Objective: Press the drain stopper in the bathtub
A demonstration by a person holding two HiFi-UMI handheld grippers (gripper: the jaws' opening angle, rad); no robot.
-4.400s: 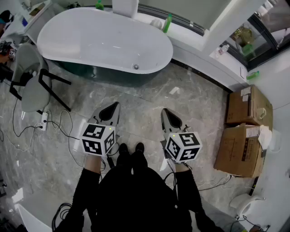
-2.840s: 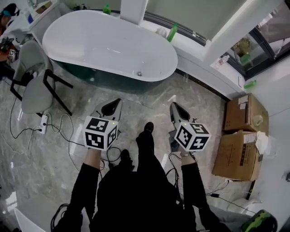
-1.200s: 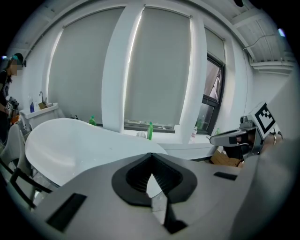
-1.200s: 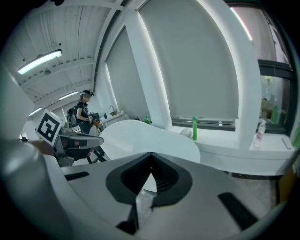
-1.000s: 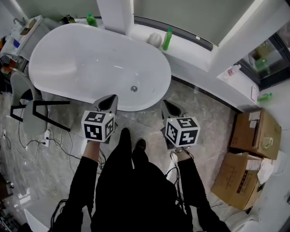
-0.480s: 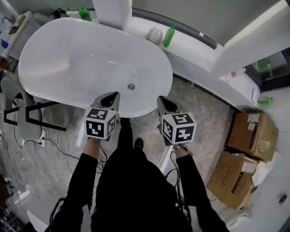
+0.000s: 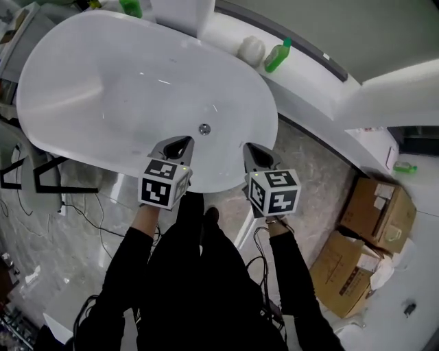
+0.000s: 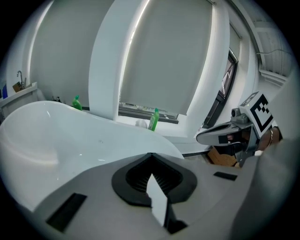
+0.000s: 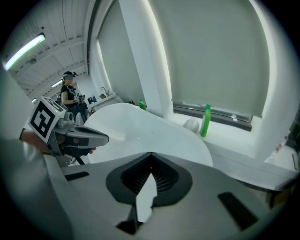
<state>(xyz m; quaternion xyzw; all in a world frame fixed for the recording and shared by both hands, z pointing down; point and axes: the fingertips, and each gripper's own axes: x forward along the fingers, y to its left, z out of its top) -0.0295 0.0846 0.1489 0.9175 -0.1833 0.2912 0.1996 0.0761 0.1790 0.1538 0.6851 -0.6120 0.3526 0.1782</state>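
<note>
A white oval bathtub (image 7: 82, 89) fills the upper left of the head view, with a small round metal drain stopper (image 7: 204, 128) on its floor near the right end. My left gripper (image 7: 180, 141) is held over the tub's near rim, just below and left of the stopper, jaws shut and empty. My right gripper (image 7: 252, 148) is level with it, over the rim's right end, also shut and empty. In the left gripper view the tub (image 8: 51, 136) curves ahead and the right gripper (image 8: 229, 133) shows at right. The drain is hidden in both gripper views.
On the window ledge behind the tub stand a green bottle (image 7: 278, 55), a white round object (image 7: 251, 48) and another green bottle (image 7: 130, 7). Cardboard boxes (image 7: 374, 206) sit on the floor at right. A chair (image 7: 34, 178) and cables lie at left. A person (image 9: 69, 93) stands far off.
The person has walked up to the bathtub. Both grippers went from over the floor to over the tub's near rim, close to the drain stopper, staying shut.
</note>
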